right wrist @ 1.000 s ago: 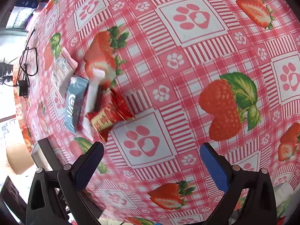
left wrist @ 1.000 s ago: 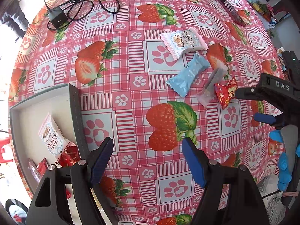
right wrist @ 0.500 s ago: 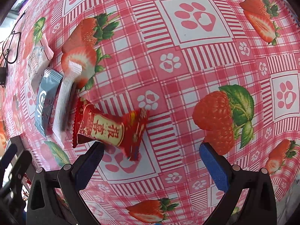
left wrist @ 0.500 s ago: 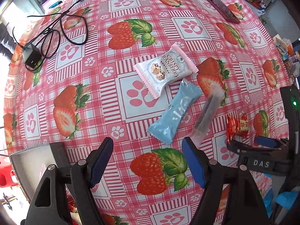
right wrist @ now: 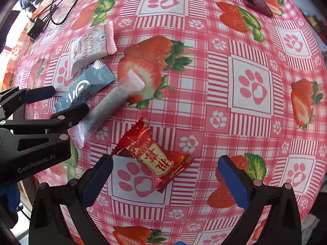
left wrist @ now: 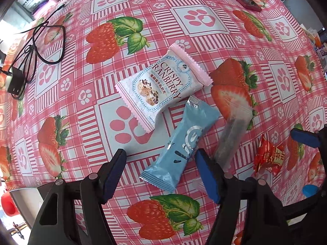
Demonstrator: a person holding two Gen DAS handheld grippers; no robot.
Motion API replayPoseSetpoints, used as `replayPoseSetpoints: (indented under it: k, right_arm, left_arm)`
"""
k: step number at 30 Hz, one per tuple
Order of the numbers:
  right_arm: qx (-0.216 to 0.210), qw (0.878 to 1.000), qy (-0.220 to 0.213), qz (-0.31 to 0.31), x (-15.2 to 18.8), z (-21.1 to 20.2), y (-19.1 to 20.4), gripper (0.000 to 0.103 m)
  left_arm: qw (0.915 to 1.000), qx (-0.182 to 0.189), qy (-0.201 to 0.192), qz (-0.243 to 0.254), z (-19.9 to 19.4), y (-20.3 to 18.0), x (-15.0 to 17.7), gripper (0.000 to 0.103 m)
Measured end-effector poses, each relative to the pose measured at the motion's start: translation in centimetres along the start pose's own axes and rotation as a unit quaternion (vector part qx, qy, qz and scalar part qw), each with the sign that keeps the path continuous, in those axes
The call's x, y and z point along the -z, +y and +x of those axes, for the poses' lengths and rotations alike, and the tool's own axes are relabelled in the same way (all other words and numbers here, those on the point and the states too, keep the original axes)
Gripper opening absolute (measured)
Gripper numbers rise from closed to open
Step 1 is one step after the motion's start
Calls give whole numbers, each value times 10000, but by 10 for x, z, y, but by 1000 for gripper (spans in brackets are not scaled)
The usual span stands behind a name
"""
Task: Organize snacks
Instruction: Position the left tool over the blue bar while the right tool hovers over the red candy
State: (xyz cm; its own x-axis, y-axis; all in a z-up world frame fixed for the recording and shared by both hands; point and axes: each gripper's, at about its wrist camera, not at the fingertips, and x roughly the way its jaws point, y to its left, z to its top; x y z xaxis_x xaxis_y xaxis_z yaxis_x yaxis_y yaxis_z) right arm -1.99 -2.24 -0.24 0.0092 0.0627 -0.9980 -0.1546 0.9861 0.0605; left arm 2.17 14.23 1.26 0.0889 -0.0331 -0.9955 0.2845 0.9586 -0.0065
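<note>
While the strawberry-print tablecloth (left wrist: 206, 18) fills both views, the left gripper (left wrist: 161, 163) hangs over the blue snack packet (left wrist: 181, 143), jaws closing, not yet touching; the right gripper (right wrist: 163, 173) is spread wide above the red candy (right wrist: 155, 157).

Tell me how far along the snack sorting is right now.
Nothing done shows here: four snacks lie on the tablecloth. In hand: the left gripper is closing around the blue packet, pads not yet pressing; the right gripper hangs open over the red candy. Left after those: the cranberry packet and the clear stick packet.
</note>
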Motion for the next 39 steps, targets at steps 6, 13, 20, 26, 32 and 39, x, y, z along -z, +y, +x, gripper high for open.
replayPoseSetpoints:
  k: [6, 13, 20, 26, 32, 39]
  right_arm:
    - [-211, 9995, 154, 167, -5, 3, 14, 67]
    - [-318, 9982, 314, 410, 29, 7, 2, 67]
    - [-487, 9922, 565, 995, 87, 14, -5, 67]
    - [-800, 9826, 804, 1471, 135, 18, -2, 71]
    - [-814, 9656, 717, 2365, 163, 18, -44, 101]
    - [-713, 9723, 766, 2091, 177, 16, -55, 102]
  left_arm:
    - [9998, 51, -54, 205, -9, -7, -1, 26]
    - [9997, 178, 106, -103, -15, -5, 53, 25]
    - [9987, 197, 445, -148, -20, -18, 148, 25]
    - [9974, 60, 722, -56, -21, -16, 186, 50]
    - [9985, 102, 543, -42, -26, 3, 180, 75]
    - [9979, -5, 627, 173, -18, -15, 154, 75]
